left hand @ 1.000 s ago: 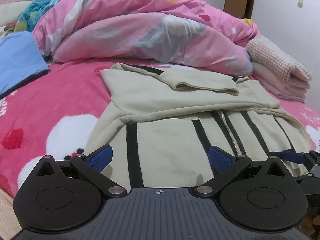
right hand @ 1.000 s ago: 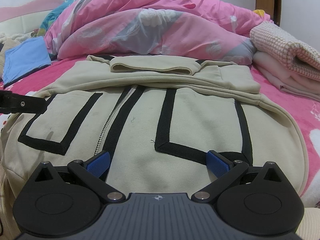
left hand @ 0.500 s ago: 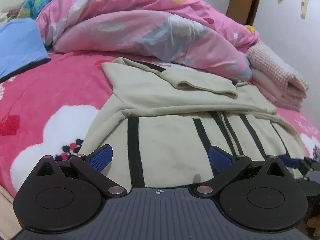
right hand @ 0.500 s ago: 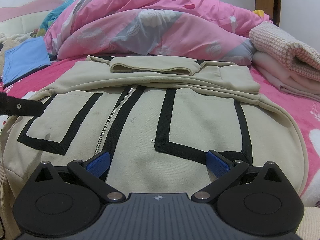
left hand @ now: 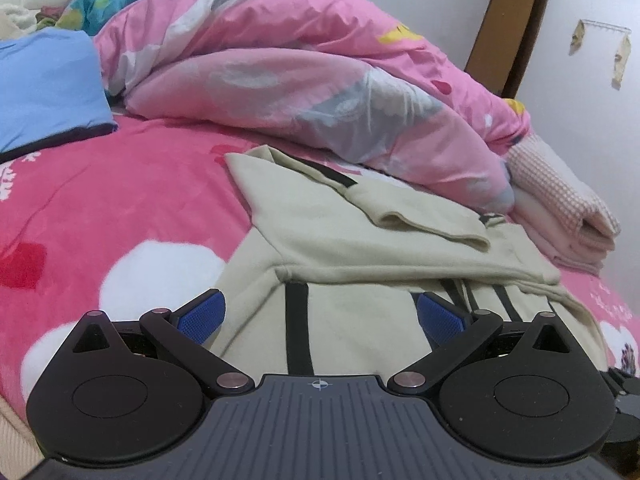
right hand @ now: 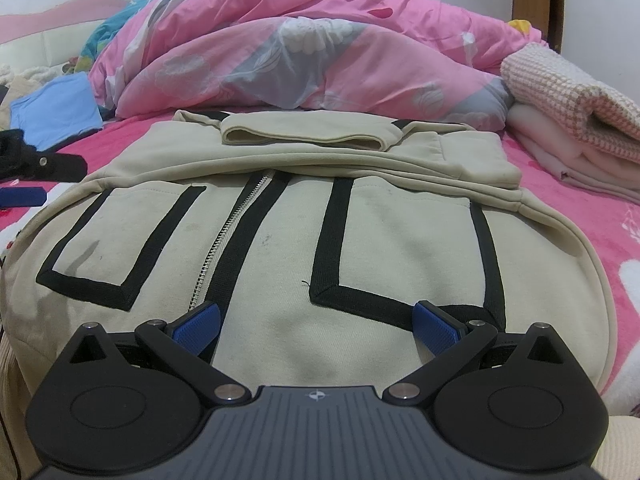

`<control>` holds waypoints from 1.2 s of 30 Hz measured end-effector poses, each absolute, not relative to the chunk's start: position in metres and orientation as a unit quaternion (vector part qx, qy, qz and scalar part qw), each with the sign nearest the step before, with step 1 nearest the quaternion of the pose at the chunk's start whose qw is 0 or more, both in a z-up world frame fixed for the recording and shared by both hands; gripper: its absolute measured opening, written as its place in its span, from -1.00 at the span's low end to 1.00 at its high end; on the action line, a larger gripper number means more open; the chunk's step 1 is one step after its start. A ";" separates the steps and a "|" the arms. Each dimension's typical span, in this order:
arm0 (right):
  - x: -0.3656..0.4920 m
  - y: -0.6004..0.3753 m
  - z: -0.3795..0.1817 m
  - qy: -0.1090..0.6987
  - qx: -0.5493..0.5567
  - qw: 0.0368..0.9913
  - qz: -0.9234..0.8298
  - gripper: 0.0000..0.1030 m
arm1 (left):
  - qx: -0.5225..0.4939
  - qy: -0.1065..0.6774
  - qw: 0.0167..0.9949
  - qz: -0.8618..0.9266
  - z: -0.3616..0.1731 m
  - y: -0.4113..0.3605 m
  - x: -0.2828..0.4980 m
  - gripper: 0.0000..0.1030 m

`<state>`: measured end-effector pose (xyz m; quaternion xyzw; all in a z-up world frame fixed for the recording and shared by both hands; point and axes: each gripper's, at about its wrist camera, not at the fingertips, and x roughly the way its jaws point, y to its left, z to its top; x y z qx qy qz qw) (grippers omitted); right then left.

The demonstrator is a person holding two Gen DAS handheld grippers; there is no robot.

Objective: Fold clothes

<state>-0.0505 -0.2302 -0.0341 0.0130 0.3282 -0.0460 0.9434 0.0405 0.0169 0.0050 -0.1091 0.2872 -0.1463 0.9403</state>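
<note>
1. The left gripper (left hand: 318,314) stands wide open with nothing between its blue pads (left hand: 200,314); it hovers low over the near left part of the beige jacket (left hand: 360,264).
2. The right gripper (right hand: 316,326) is likewise spread wide and holds nothing; its blue fingertips (right hand: 436,330) sit just above the jacket's (right hand: 280,280) near hem, one near the zipper (right hand: 224,236), the other by the black trim of the right pocket.
3. The jacket lies front up on the bed (left hand: 100,200), zipper closed. Both sleeves are folded across the chest, one cuff (right hand: 304,132) lying on top at the far end.
4. Black piping outlines two pockets on either side of the zipper.
5. In the right wrist view, the other tool's black finger (right hand: 44,166) shows at the left edge, beside the jacket's left side.
6. Beyond the jacket a bunched pink quilt (right hand: 300,44) fills the back of the bed, touching or just behind the jacket's far edge.
7. To the right, a stack of folded pale pink knits (right hand: 568,120) rests near the jacket's shoulder.
8. To the far left lies a blue garment (left hand: 44,84), well apart from the jacket.
</note>
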 end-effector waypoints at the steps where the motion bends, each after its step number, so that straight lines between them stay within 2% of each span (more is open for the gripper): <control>1: -0.050 -0.230 -0.034 0.329 0.013 0.943 -0.045 1.00 | -0.107 0.283 0.942 -0.148 0.006 0.017 0.043 1.00; 14: -0.041 -0.235 -0.021 0.347 0.008 0.937 -0.029 1.00 | -0.083 0.246 0.954 -0.148 0.022 0.015 0.097 0.99; 20: -0.022 -0.248 0.005 0.314 0.032 0.949 -0.014 1.00 | -0.046 0.229 0.960 -0.154 0.025 0.014 0.127 0.99; 23: 0.004 -0.245 0.024 0.291 0.026 0.956 0.007 1.00 | -0.015 0.226 0.964 -0.140 0.025 0.015 0.151 0.98; 30: 0.101 -0.216 0.057 0.263 -0.035 0.962 0.061 1.00 | -0.017 0.260 0.960 -0.105 0.010 0.041 0.217 0.94; 36: 0.197 -0.171 0.056 0.282 -0.094 0.947 0.125 0.85 | -0.087 0.317 0.939 -0.099 -0.020 0.070 0.255 0.80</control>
